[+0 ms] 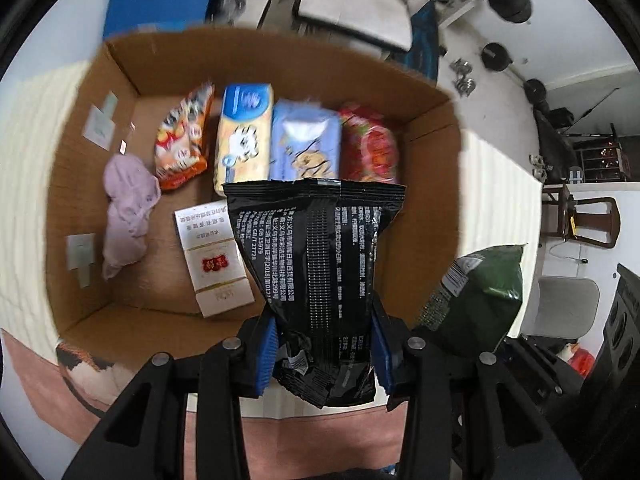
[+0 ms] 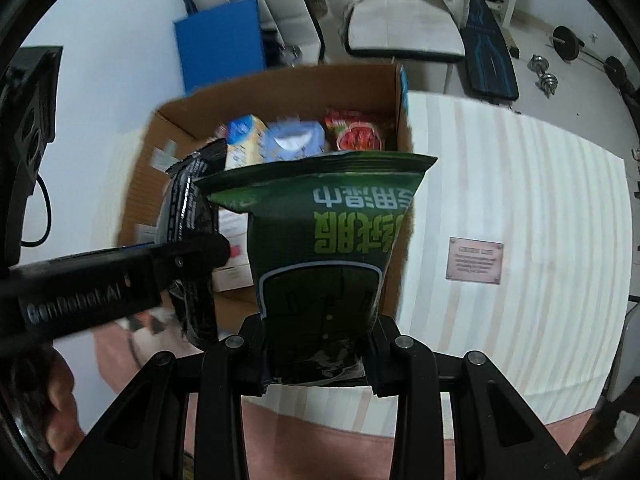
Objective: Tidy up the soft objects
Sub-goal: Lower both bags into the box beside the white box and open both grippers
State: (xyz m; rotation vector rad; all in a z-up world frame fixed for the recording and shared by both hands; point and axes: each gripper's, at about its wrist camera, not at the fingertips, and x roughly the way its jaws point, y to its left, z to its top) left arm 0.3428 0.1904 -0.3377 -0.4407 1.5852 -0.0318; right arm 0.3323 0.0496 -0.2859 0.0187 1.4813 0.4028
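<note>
My left gripper (image 1: 325, 350) is shut on a black packet (image 1: 316, 264) and holds it over the near side of an open cardboard box (image 1: 256, 46). My right gripper (image 2: 318, 354) is shut on a dark green packet (image 2: 324, 240), held just right of the black packet (image 2: 190, 216) above the box's near right corner; the green packet also shows in the left wrist view (image 1: 480, 292). In the box lie an orange snack bag (image 1: 182, 140), a yellow-blue pack (image 1: 244, 132), a light blue tissue pack (image 1: 306, 144), a red bag (image 1: 370, 148), a white carton (image 1: 214, 256) and a lilac cloth (image 1: 126, 208).
The box (image 2: 280, 88) stands on a table with a cream striped cloth (image 2: 520, 200). A small plaque (image 2: 474, 260) lies on the cloth to the right. Beyond the table are a blue panel (image 2: 222, 44), a weight bench (image 2: 486, 52) and dumbbells (image 2: 544, 74).
</note>
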